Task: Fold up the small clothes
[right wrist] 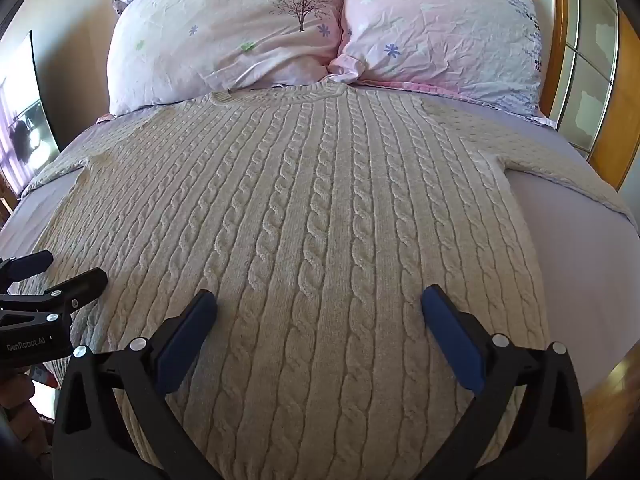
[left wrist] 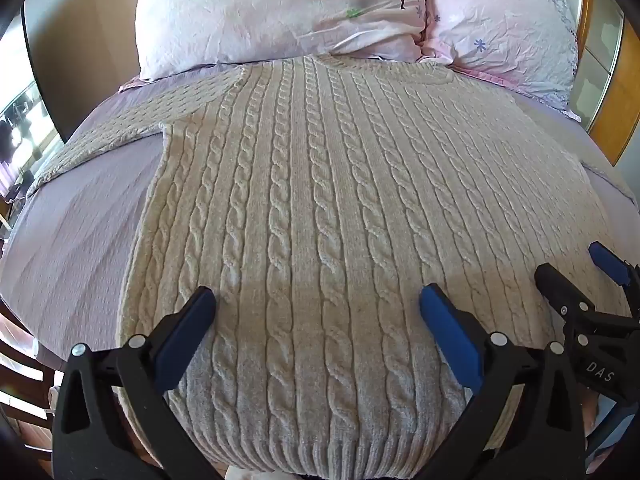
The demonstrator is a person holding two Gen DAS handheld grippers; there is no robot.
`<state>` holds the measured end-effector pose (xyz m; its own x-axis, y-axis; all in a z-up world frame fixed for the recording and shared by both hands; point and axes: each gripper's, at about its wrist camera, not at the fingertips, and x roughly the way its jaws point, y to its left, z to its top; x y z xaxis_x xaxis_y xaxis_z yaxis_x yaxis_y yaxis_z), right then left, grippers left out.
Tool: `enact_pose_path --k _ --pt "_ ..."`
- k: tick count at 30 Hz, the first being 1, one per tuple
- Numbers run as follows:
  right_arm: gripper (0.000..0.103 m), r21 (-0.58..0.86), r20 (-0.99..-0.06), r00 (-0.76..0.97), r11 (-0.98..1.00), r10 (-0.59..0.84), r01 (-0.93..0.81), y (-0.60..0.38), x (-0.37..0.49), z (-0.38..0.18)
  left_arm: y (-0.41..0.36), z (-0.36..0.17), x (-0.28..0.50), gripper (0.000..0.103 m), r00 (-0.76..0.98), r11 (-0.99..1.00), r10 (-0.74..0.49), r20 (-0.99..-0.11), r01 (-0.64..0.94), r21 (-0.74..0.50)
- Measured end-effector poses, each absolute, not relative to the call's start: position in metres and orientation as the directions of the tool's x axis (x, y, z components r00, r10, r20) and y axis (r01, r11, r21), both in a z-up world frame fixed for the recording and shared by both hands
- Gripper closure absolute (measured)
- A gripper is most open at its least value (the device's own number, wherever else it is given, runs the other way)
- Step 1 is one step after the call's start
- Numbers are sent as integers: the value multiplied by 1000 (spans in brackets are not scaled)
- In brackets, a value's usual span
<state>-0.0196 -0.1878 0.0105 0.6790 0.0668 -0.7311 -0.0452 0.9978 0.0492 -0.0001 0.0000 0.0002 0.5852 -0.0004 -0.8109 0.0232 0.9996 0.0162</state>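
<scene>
A cream cable-knit sweater [left wrist: 320, 184] lies flat on the bed, collar toward the pillows, hem toward me; it also fills the right wrist view [right wrist: 320, 208]. One sleeve [left wrist: 120, 128] stretches out to the left, the other [right wrist: 540, 152] to the right. My left gripper [left wrist: 318, 300] is open and empty, hovering over the lower left part of the sweater body. My right gripper [right wrist: 320, 300] is open and empty over the lower right part. Each gripper shows in the other's view: the right one [left wrist: 576, 268] at the right edge, the left one [right wrist: 68, 268] at the left edge.
The sweater rests on a lilac bed sheet [left wrist: 80, 216]. Two pink floral pillows [right wrist: 224, 36] [right wrist: 440, 28] lie at the head of the bed. A wooden headboard frame [right wrist: 616, 120] stands at the right. A dark panel [left wrist: 44, 60] stands at the left.
</scene>
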Motion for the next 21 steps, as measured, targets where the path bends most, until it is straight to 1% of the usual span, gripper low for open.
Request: enact_pose_path --k 21 --pt "1 51 -730 680 998 68 -45 -188 -20 10 0 0 0 2 591 1000 0 -807 23 17"
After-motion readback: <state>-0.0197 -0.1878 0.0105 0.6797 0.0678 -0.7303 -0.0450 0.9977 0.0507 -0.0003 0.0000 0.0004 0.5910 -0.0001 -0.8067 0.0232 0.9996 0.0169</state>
